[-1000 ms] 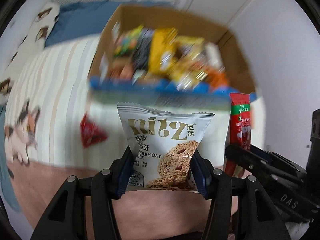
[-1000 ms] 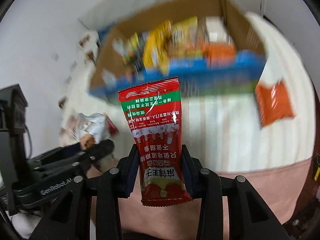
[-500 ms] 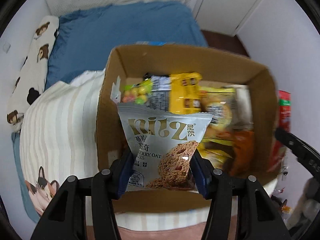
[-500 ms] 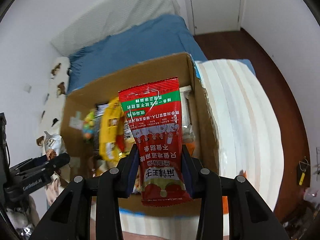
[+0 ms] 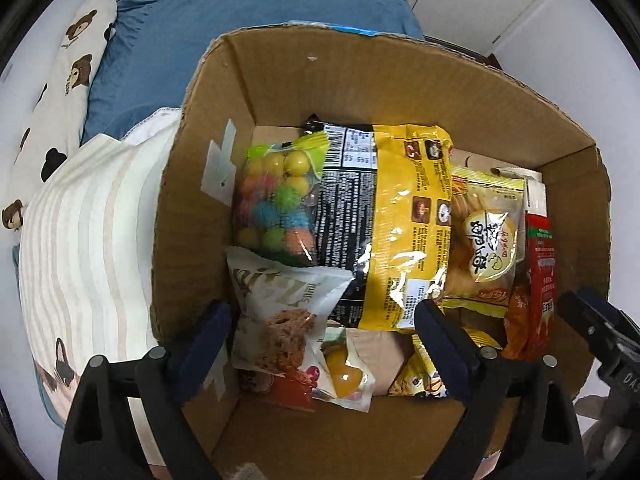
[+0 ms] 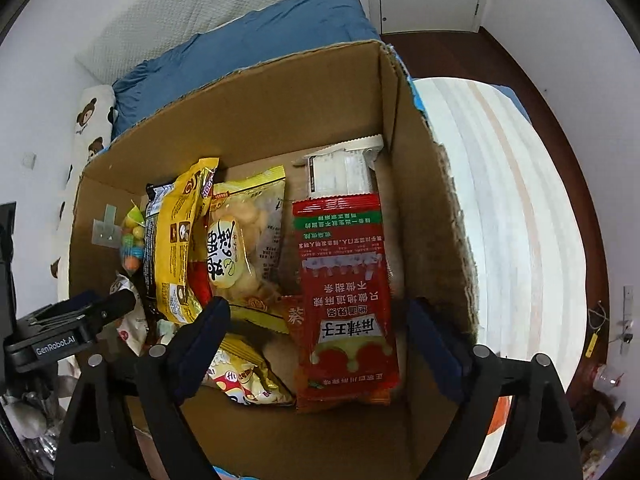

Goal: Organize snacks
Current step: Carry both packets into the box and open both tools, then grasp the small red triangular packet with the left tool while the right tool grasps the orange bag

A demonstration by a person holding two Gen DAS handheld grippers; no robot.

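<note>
Cardboard box [image 5: 280,80] of snacks on the striped bedcover [image 5: 80,220], both my tongs spread wide above it.

Left gripper [image 5: 324,340]: released, fingers apart; white oat-cookie bag [image 5: 280,304] lies free by the box's left wall, under the gumball pack [image 5: 276,204]. Right gripper [image 6: 316,340]: released; red sauce sachet [image 6: 344,288] rests flat along the right wall, below a white packet [image 6: 344,172]. Between them I log a yellow-black bag [image 5: 400,216] and a pastry bag [image 6: 240,240].
</note>
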